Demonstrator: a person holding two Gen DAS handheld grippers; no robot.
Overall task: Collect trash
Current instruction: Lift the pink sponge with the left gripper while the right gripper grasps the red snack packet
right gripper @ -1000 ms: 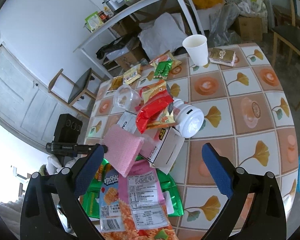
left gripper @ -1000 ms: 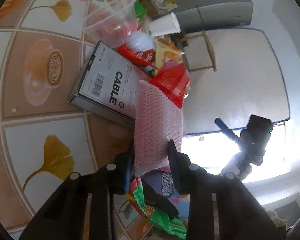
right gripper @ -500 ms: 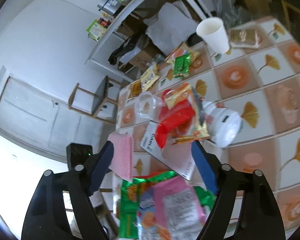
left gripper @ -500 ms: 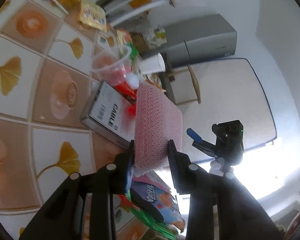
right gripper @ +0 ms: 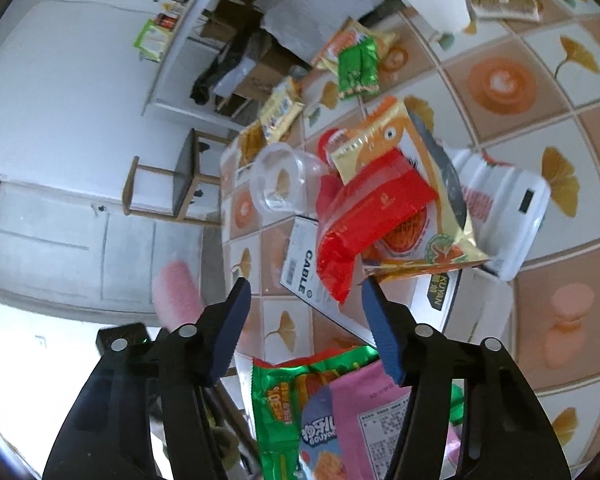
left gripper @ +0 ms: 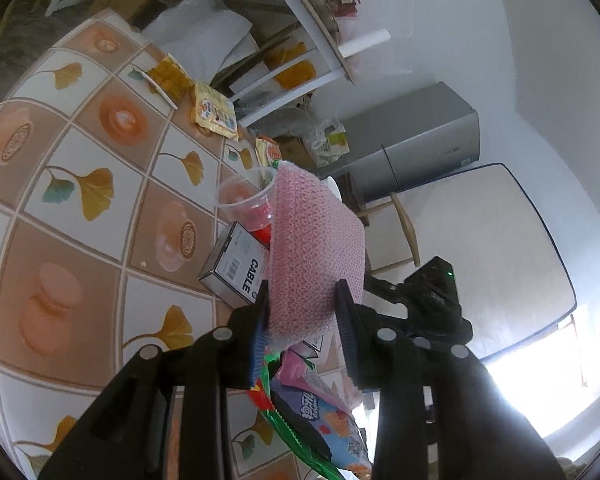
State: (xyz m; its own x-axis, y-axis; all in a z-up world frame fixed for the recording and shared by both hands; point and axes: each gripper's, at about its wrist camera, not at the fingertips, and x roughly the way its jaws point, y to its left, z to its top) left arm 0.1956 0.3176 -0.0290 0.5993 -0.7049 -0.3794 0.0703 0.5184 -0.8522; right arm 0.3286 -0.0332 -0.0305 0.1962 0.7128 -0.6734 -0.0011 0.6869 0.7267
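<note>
a: where's the pink foam sheet [left gripper: 314, 248]?
b: clamped between the left claw [left gripper: 302, 306] pads, raised above the tiled desk [left gripper: 80, 240].
a: and the right claw [right gripper: 304, 312]?
b: its jaws have just been closing, nothing pinched yet (the red wrapper [right gripper: 364, 216] hangs just ahead, atop the cable box [right gripper: 306, 268]).

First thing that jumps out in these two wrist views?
The pink foam pouch clamped upright in the left gripper, held above the tiled table. Next, the heap at the table's middle: a red wrapper draped over the white CABLE box, with a clear plastic cup beside it. The right gripper hangs over that heap, jaws just narrowing, nothing between them.
</note>
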